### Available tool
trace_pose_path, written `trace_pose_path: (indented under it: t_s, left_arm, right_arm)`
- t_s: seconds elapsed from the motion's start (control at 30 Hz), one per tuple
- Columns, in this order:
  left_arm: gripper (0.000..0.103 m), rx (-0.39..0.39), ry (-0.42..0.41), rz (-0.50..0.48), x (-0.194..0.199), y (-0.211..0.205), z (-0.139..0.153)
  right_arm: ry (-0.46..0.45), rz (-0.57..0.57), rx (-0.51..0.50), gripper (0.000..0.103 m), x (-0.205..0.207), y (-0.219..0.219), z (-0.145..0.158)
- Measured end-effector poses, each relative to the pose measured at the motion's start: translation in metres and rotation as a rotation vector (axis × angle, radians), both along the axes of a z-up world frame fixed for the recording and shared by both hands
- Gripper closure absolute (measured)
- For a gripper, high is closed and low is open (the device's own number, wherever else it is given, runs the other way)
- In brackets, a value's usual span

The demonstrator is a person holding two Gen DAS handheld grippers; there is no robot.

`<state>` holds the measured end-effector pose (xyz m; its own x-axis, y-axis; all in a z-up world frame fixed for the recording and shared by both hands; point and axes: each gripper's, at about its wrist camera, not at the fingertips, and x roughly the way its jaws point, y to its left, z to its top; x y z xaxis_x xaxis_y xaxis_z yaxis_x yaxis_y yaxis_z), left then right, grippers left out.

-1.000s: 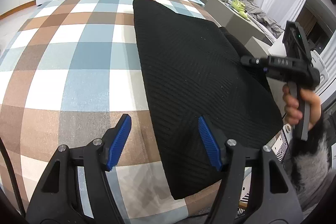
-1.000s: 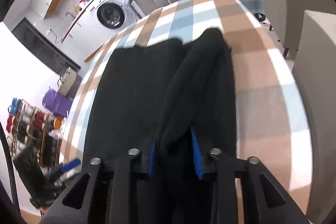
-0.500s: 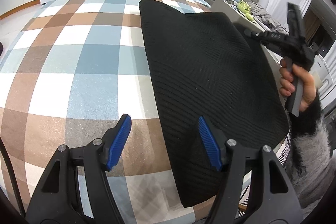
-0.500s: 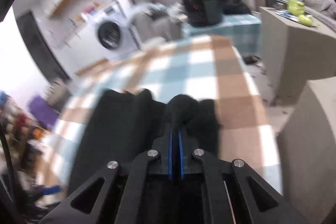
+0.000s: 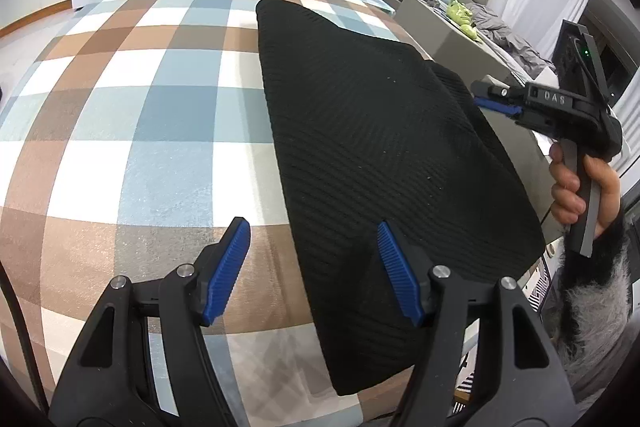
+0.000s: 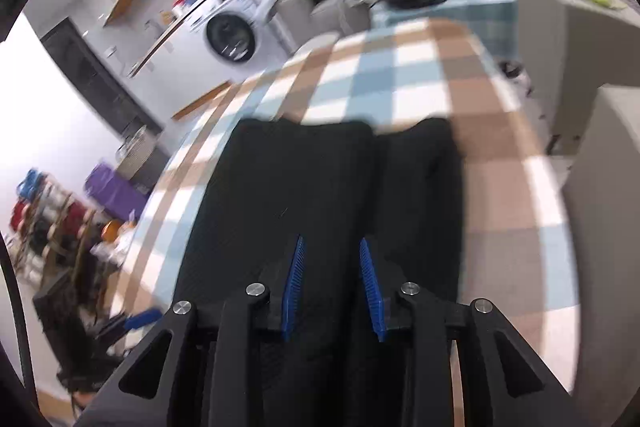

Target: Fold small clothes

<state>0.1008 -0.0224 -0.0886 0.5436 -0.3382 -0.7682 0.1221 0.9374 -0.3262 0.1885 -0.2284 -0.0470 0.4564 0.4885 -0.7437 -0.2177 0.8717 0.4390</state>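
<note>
A checked tablecloth (image 5: pixel 168 131) is spread over the table, and on its right half a black knit garment (image 5: pixel 380 147) is laid flat, one side panel already turned in beside the main body. The fold that was pinched and carried half a second ago is seen to have been dropped: the right gripper (image 6: pixel 332 287) has just been opening, its jaws are parted with nothing pressed between the pads, and it is held over the garment's near edge. The left gripper (image 5: pixel 314 267) is kept spread and unmoved, empty, straddling the garment's left edge. One fold is judged finished; another is due.
</note>
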Motion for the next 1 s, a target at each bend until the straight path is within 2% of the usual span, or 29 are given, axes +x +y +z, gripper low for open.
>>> trace_pose_path:
  t_s: [0.1, 0.13, 0.17, 0.23, 0.27, 0.33, 0.4, 0.43, 0.5, 0.67, 0.73, 0.83, 0.87, 0.9, 1.0]
  left_arm:
    - [0.039, -0.004, 0.008, -0.002, -0.001, -0.002, -0.002]
    - [0.039, -0.005, 0.010, -0.002, 0.000, -0.002, -0.004]
    - [0.039, -0.005, 0.012, -0.003, 0.000, -0.002, -0.005]
    - [0.039, -0.006, 0.012, -0.004, -0.001, -0.003, -0.004]
    - [0.039, -0.004, 0.009, -0.004, -0.001, -0.003, -0.003]
    - [0.039, -0.003, 0.000, -0.001, -0.003, -0.001, 0.000]
    - [0.039, -0.010, -0.007, 0.006, -0.002, 0.001, 0.003]
    - [0.039, -0.017, -0.008, 0.008, -0.002, 0.002, 0.003]
    - [0.039, -0.015, -0.011, 0.008, -0.002, 0.002, 0.004]
    - [0.039, -0.008, -0.008, -0.002, -0.006, 0.002, 0.005]
    - [0.039, -0.008, -0.008, -0.003, -0.007, 0.000, 0.005]
    - [0.039, -0.022, -0.007, -0.019, -0.008, -0.007, 0.004]
    - [0.039, -0.023, -0.009, -0.028, -0.008, -0.010, 0.004]
    - [0.039, -0.023, -0.009, -0.039, -0.008, -0.013, 0.005]
    - [0.039, -0.014, -0.012, -0.071, -0.009, -0.025, 0.006]
  right_arm:
    - [0.072, 0.044, -0.016, 0.074, -0.004, 0.012, -0.023]
    - [0.089, 0.050, -0.030, 0.081, -0.003, 0.016, -0.030]
    - [0.087, 0.040, -0.046, 0.094, -0.003, 0.019, -0.033]
    - [0.040, 0.035, -0.031, 0.095, -0.007, 0.022, -0.026]
    - [-0.023, 0.035, -0.034, 0.095, -0.011, 0.023, -0.015]
    - [-0.084, 0.018, -0.104, 0.096, -0.019, 0.024, -0.001]
    - [-0.053, -0.011, -0.145, 0.095, -0.016, 0.022, -0.008]
    - [-0.009, -0.021, -0.154, 0.095, -0.012, 0.018, -0.016]
    - [0.083, -0.019, -0.118, 0.093, -0.009, 0.014, -0.030]
    - [0.109, 0.011, 0.019, 0.077, -0.044, -0.001, -0.024]
    - [0.128, 0.029, 0.073, 0.076, -0.066, -0.006, -0.026]
    - [0.105, 0.032, 0.090, 0.078, -0.098, -0.008, -0.032]
    - [0.069, 0.021, 0.064, 0.091, -0.107, -0.007, -0.031]
    - [0.050, 0.014, 0.032, 0.095, -0.112, -0.005, -0.030]
    - [-0.026, 0.005, 0.039, 0.095, -0.126, -0.005, -0.008]
